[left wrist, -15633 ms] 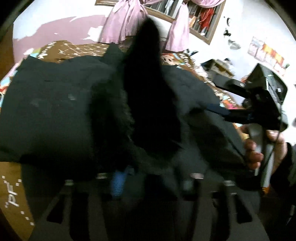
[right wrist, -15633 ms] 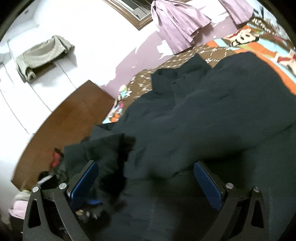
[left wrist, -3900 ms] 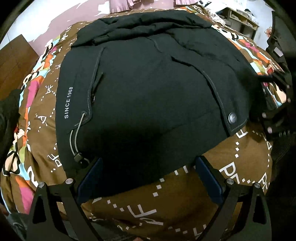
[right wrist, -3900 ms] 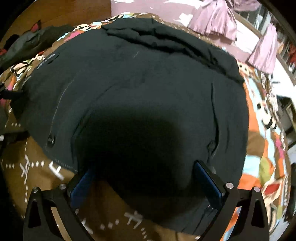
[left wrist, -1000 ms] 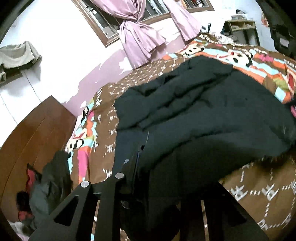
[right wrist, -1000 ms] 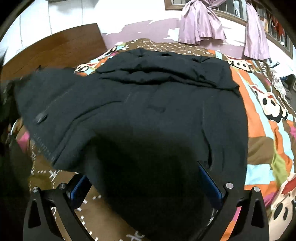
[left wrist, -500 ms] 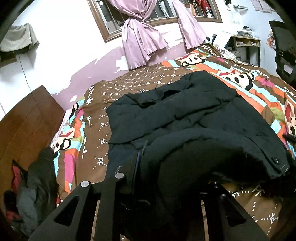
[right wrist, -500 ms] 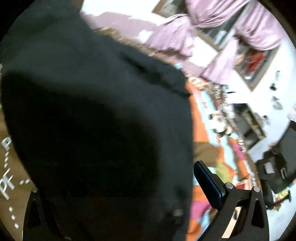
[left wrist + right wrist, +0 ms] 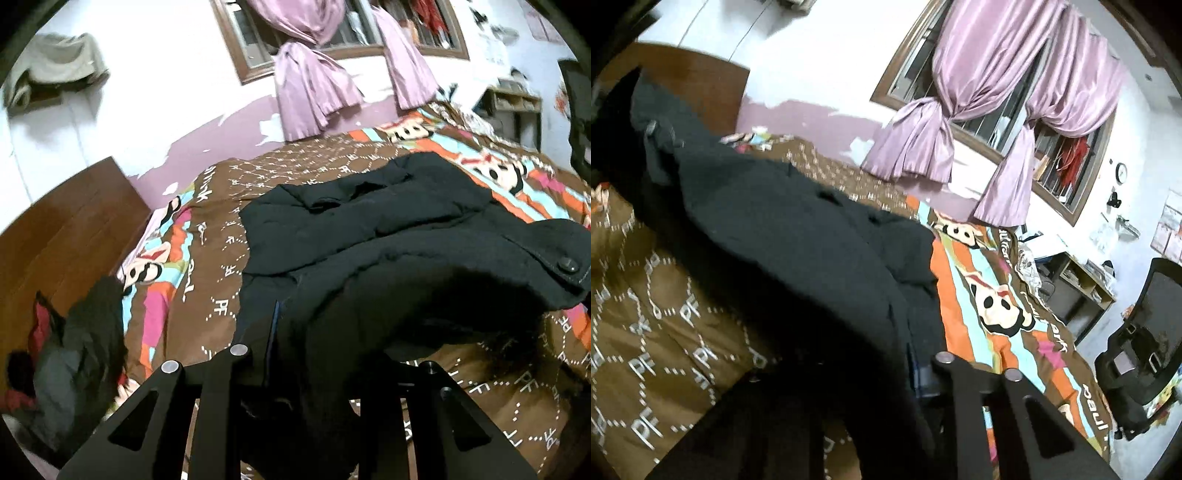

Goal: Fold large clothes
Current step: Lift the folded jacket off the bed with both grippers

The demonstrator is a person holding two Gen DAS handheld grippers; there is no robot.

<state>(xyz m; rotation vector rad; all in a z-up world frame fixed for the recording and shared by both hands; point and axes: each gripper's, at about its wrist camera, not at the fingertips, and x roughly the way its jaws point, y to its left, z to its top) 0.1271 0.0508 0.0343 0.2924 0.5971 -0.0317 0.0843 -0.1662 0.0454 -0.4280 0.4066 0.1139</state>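
Note:
A large black jacket (image 9: 369,221) lies spread on the patterned brown bedcover (image 9: 221,229), collar toward the far wall. Its near hem is lifted and bunched over both grippers. My left gripper (image 9: 317,347) has its jaws closing on the hem's left part; only the blue pad (image 9: 274,328) of one finger shows, the other is under cloth. In the right wrist view the jacket (image 9: 798,229) drapes from upper left down over my right gripper (image 9: 871,376). Its jaws are closing with hem fabric between them. A snap button (image 9: 567,264) marks the raised edge.
A heap of dark and red clothes (image 9: 74,354) sits at the bed's left by the wooden headboard (image 9: 62,236). Purple curtains (image 9: 310,96) hang at the window on the far wall. A black office chair (image 9: 1145,332) and a low shelf (image 9: 1082,280) stand right of the bed.
The right gripper's jaws went from wide open to nearly together on the jacket's hem, and it tilted upward. Both grippers rose, lifting the near hem off the bedcover.

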